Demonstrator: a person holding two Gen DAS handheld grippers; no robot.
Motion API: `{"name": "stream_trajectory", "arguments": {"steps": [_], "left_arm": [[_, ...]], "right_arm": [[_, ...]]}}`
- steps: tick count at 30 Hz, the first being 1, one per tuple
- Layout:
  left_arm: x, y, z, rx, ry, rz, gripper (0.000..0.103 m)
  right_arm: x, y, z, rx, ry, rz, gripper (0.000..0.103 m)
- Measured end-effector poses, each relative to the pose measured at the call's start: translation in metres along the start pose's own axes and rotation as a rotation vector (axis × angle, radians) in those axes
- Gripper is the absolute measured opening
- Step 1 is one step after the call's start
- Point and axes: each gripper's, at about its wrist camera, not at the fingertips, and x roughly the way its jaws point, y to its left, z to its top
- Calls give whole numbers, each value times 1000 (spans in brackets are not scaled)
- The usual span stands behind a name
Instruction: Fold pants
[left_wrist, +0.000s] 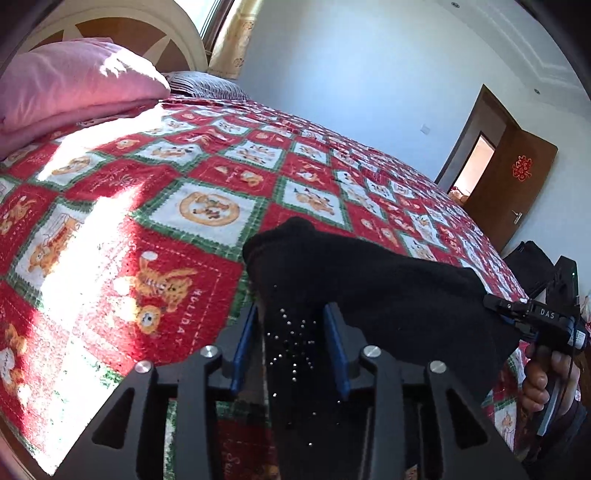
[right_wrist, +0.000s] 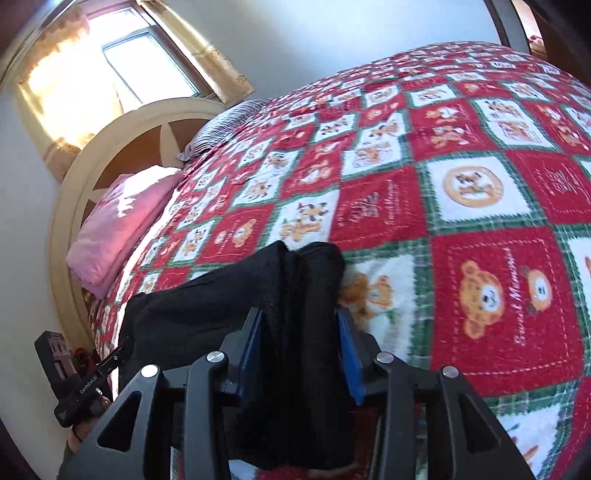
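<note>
We clamp the black pants (left_wrist: 369, 288) in both the left gripper (left_wrist: 295, 332) and right gripper (right_wrist: 299, 332); only the left view shows the door (left_wrist: 513, 184).

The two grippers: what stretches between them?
Black pants, pinched by the left gripper and the right gripper, span the gap above the bedspread; both wrist views show this.

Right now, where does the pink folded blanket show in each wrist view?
Left wrist view: the pink folded blanket lies at upper left, by the headboard.
Right wrist view: it lies at middle left, on the bed's edge.
Shared landmark: the striped pillow just beyond it on the red patchwork bedspread.
</note>
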Motion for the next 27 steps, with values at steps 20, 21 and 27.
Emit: {"name": "stream_trajectory", "arguments": {"steps": [20,21,27], "left_arm": [[-27,-16,-4,69,-21,124,75],[-30,-18,-4,73,-27,127,76],[-50,-32,1,88,-64,102,81]], "right_arm": [[-25,-3,-6,39,-41,-144,59],[-31,-4,-7,47,-54,-161,59],[-68,-8,-20,59,-70,-167,61]]}}
